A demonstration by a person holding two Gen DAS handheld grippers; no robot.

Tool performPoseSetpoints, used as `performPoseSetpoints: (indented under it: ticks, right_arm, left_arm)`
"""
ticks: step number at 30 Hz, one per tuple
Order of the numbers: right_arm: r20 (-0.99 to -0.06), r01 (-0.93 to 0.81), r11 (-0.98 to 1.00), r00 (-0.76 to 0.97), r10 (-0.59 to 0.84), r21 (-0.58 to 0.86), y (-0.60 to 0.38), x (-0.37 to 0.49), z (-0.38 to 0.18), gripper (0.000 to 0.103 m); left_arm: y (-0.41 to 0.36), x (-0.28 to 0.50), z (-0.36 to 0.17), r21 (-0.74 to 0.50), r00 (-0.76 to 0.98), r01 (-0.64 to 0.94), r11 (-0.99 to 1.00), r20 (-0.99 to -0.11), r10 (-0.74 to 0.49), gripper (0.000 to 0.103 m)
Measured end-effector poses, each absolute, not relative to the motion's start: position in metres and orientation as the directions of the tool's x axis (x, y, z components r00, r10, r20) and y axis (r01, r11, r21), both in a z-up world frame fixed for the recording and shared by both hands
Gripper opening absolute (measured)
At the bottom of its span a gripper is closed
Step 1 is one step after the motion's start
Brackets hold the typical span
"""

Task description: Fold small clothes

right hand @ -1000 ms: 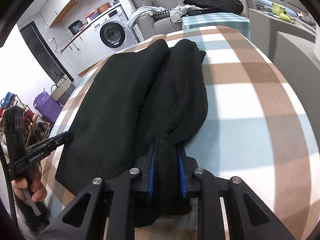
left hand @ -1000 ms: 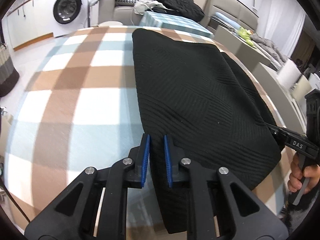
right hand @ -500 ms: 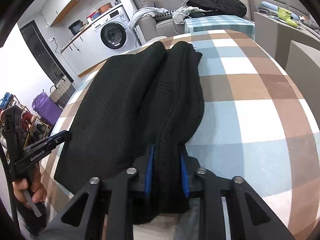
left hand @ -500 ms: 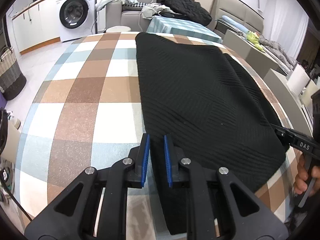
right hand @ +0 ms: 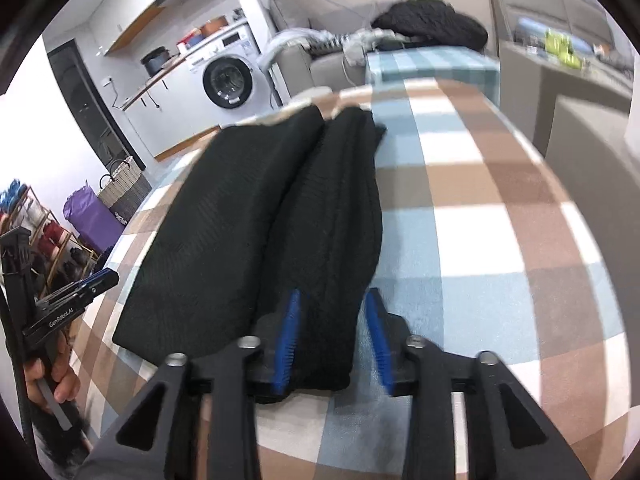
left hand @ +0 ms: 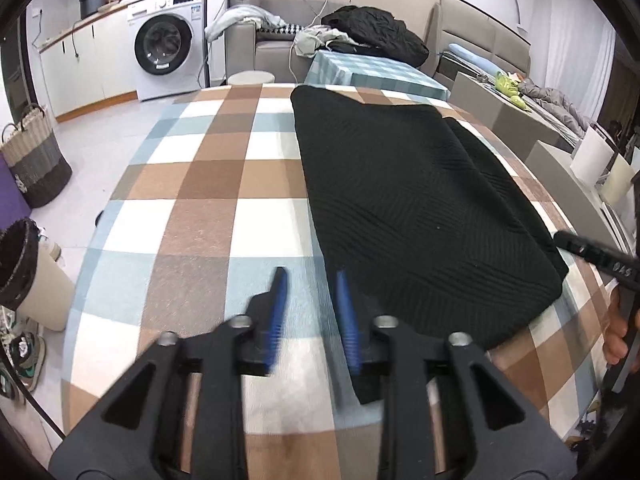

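A black knit garment [left hand: 420,208] lies lengthwise on the checked tablecloth [left hand: 208,208], folded into a long strip; it also shows in the right wrist view [right hand: 280,220]. My left gripper [left hand: 310,280] is open at the garment's near left edge, its right pad against the cloth edge, nothing held. My right gripper [right hand: 332,300] is open, its blue pads either side of the garment's near right fold, which lies slack on the table. The other gripper shows at each frame's side edge [left hand: 592,252] [right hand: 68,300].
A washing machine [left hand: 168,56] and a sofa with piled clothes [left hand: 360,36] stand beyond the table's far end. A woven basket [left hand: 32,160] and a bin [left hand: 20,264] stand on the floor at left. Grey furniture [right hand: 580,92] flanks the right side.
Both grippers have opened: the left released the garment's left edge and the right let go of the right fold. Both have drawn back slightly and risen.
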State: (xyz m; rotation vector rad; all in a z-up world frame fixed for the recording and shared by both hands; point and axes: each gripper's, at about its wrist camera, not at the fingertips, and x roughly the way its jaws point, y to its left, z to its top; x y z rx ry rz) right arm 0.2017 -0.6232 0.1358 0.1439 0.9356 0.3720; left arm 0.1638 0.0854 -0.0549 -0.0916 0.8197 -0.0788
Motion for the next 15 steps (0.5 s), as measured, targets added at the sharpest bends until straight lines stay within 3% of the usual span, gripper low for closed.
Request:
performPoseSetpoints:
  ticks: [2,3,5,8,15]
  right_arm:
    - [-0.724,-0.284,0.916,0.562,0.399,0.284,-0.623,0.193,0.147,0.069]
    - [-0.711,-0.299,0.910,0.571,0.411,0.285,-0.623,0.189,0.152,0.075]
    - [-0.684,-0.328,0.903,0.593,0.425,0.276,-0.623,0.179,0.162,0.096]
    - [-0.651,-0.375,0.898,0.626,0.430,0.232,-0.622,0.163,0.172,0.103]
    - [-0.570,-0.447,0.866,0.660,0.490,0.226,-0.623,0.128,0.181,0.103]
  left_arm:
    - [0.085,0.153,-0.049,-0.110,0.700,0.028,0.993,-0.707,-0.098,0.057]
    - [0.085,0.146,-0.045,-0.116,0.715,0.029,0.993,-0.691,-0.102,0.064]
    - [0.084,0.134,-0.038,-0.122,0.738,0.032,0.992,-0.666,-0.106,0.069]
    - [0.080,0.115,-0.029,-0.129,0.772,0.046,0.991,-0.625,-0.118,0.086]
    - [0.065,0.083,-0.022,-0.097,0.828,0.054,0.994,-0.552,-0.099,0.101]
